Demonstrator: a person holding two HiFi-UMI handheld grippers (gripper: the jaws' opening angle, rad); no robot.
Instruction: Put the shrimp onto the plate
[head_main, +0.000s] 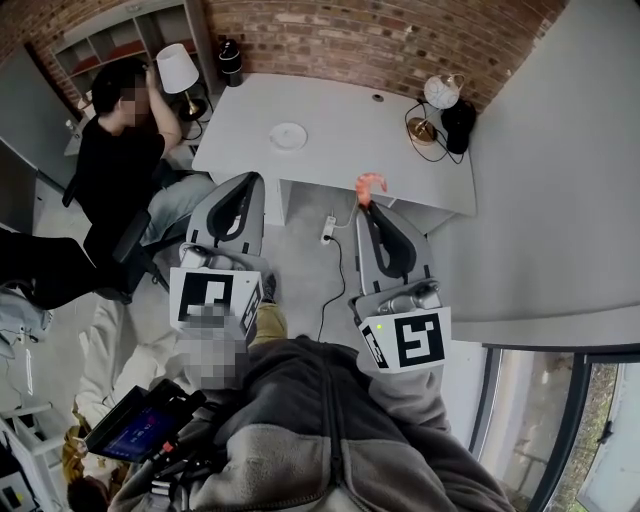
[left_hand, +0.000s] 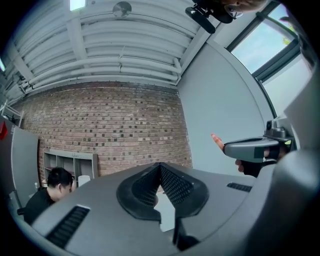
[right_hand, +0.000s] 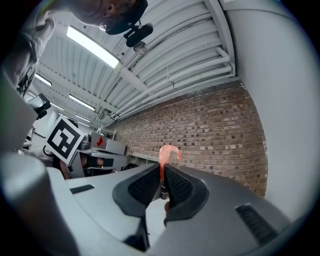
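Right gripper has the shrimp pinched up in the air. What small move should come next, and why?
Probably carry the right gripper forward and leftward over the table toward the plate, with the jaws closed. The shrimp is pinched between the jaws near the table's near edge, while the plate sits empty farther in and to the left.

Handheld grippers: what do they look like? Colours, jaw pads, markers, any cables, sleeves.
The left gripper and the right gripper match: grey moulded shells with slotted vents and black jaw pads with a mesh texture. Each carries a white cube with black square markers: left cube and right cube, the latter with a small green light. No cables show on them. The person wears a grey jacket.
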